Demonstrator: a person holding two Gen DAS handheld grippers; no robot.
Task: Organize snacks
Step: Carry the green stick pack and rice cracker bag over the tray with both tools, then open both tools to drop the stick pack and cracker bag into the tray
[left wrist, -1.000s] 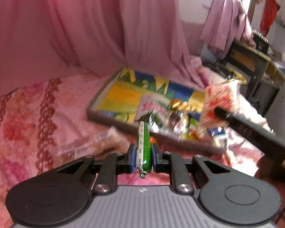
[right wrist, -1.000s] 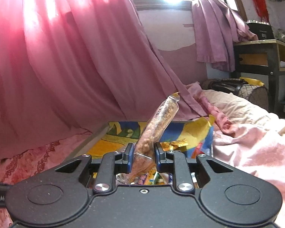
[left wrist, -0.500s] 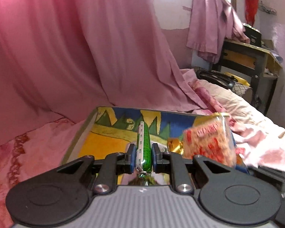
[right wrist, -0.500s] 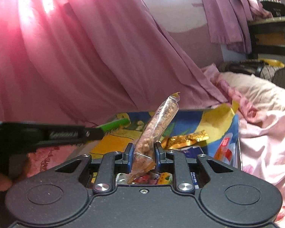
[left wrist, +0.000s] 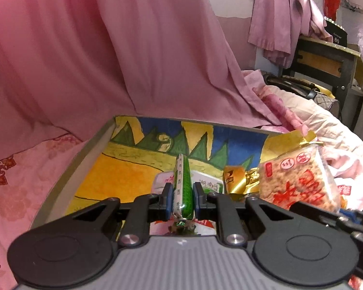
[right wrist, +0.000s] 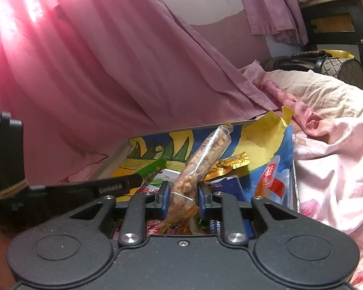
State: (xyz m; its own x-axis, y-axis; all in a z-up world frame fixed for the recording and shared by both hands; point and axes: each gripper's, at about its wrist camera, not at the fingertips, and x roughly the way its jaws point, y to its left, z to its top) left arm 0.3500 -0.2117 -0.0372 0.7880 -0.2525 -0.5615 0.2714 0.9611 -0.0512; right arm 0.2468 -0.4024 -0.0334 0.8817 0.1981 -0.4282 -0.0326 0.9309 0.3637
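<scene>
Both of your loads hang over the shallow grey-rimmed tray with the painted yellow, blue and green floor [left wrist: 123, 176], which lies on the pink floral bedspread [left wrist: 19, 183], so each drop is simply downward.

Your left tongs [left wrist: 183, 198] are closed narrowly on the slim green foil snack stick [left wrist: 184, 181]. Its long axis points straight ahead along the fingers, above the tray's bare yellow left half and just left of the heaped packets.

Your right tongs [right wrist: 181, 194] pinch the clear, long packet of brown puffed snack with red printing [right wrist: 200, 159] near its lower end. It leans up and to the right, over the crowded right side where a gold foil sachet [right wrist: 227, 164] lies. I judge the left tongs nearer the free space.
</scene>
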